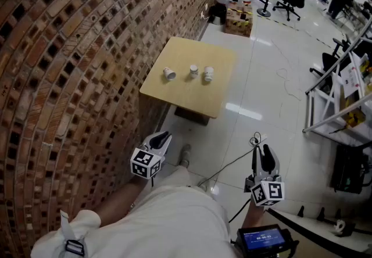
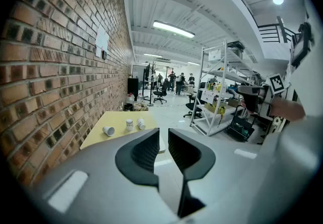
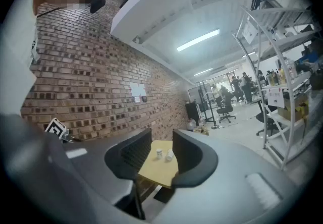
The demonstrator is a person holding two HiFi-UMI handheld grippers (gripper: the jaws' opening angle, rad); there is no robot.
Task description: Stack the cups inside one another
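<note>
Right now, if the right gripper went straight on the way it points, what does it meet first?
Likely the wooden table: it shows between the open jaws of the right gripper, cups on top. Nothing nearer shows in line; depth is unclear.

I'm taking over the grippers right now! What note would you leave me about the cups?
Left gripper: jaws a narrow gap apart, empty.
Right gripper: jaws wider apart, empty.
Both are well short of the light wooden table by the brick wall.
On it are three small white cups in a row, apart: left cup on its side, middle cup, right cup.
Done: nothing stacked.
Left: walk up, nest all three.
</note>
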